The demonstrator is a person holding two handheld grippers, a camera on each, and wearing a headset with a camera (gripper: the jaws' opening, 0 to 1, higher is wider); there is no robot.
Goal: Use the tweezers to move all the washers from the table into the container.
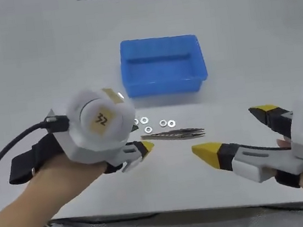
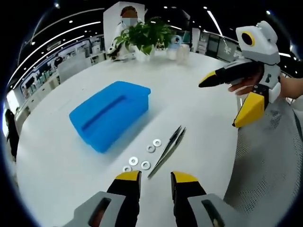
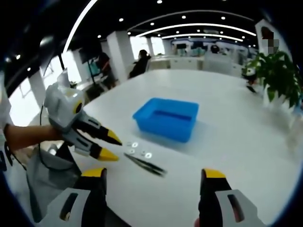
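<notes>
Right gripper (image 1: 225, 131) gapes near slim metal tweezers (image 1: 173, 135), flat round washers (image 1: 164, 123).

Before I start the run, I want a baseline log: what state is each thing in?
tweezers, lying flat on the table, unheld.
washers, five, loose on the table beside the tweezers.
container, upright, open-topped, no washers seen inside.
left gripper, open, holding nothing.
right gripper, open, holding nothing.
</notes>
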